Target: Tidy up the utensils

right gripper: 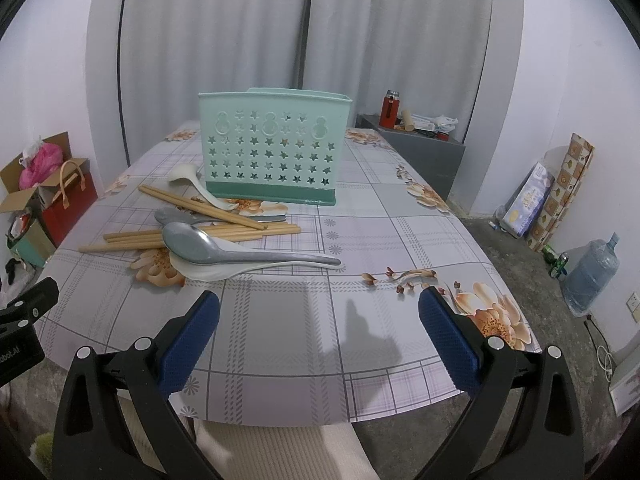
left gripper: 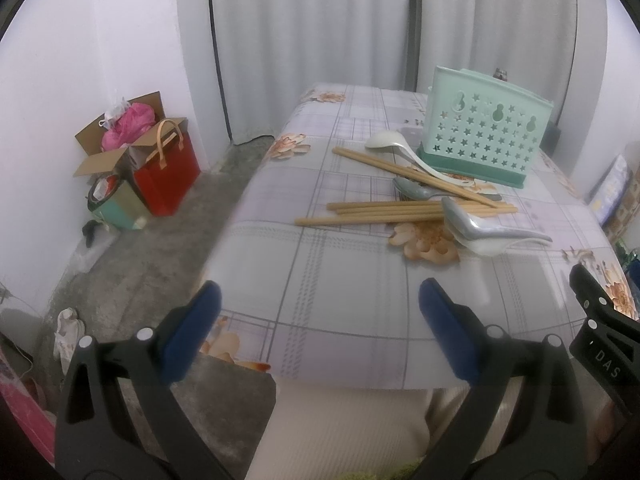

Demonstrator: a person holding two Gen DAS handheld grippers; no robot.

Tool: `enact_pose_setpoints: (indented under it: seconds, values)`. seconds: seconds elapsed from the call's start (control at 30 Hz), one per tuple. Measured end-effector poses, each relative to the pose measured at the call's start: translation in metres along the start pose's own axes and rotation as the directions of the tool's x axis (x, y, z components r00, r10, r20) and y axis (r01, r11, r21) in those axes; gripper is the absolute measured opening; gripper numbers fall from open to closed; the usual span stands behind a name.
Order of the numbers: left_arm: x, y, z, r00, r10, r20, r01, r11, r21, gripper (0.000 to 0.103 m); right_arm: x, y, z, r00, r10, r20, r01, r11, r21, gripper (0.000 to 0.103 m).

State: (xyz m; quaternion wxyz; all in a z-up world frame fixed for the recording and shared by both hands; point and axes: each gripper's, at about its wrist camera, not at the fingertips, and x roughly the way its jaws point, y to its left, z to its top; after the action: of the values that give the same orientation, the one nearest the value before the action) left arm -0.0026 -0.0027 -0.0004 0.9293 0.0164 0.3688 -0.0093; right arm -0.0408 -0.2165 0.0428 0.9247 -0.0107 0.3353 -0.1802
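Observation:
A mint green utensil holder (right gripper: 274,152) with star cutouts stands upright on the table; it also shows in the left wrist view (left gripper: 484,128). In front of it lie several wooden chopsticks (right gripper: 188,236) (left gripper: 400,213), a metal spoon (right gripper: 224,250) (left gripper: 480,226) stacked on a white spoon (right gripper: 208,272), another metal spoon (right gripper: 176,216) and a white ladle spoon (right gripper: 196,184) (left gripper: 396,144). My left gripper (left gripper: 320,308) is open and empty over the table's near edge. My right gripper (right gripper: 320,316) is open and empty, short of the spoons.
The table wears a plaid floral cloth (right gripper: 360,248). Left on the floor stand a red bag (left gripper: 168,176) and an open cardboard box (left gripper: 116,136). Right on the floor are a water jug (right gripper: 592,276), tissue packs (right gripper: 528,204) and a grey cabinet (right gripper: 424,152).

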Motion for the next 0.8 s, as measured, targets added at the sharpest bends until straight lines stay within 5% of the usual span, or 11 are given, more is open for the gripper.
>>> enact_pose_setpoints:
  seconds: [0.8]
  values:
    - [-0.0004, -0.004, -0.0015, 1.0, -0.002, -0.001, 0.002, 1.0, -0.005, 0.094, -0.0003, 0.0022, 0.0015, 1.0, -0.003, 0.002, 0.003, 1.0, -0.001, 0.097]
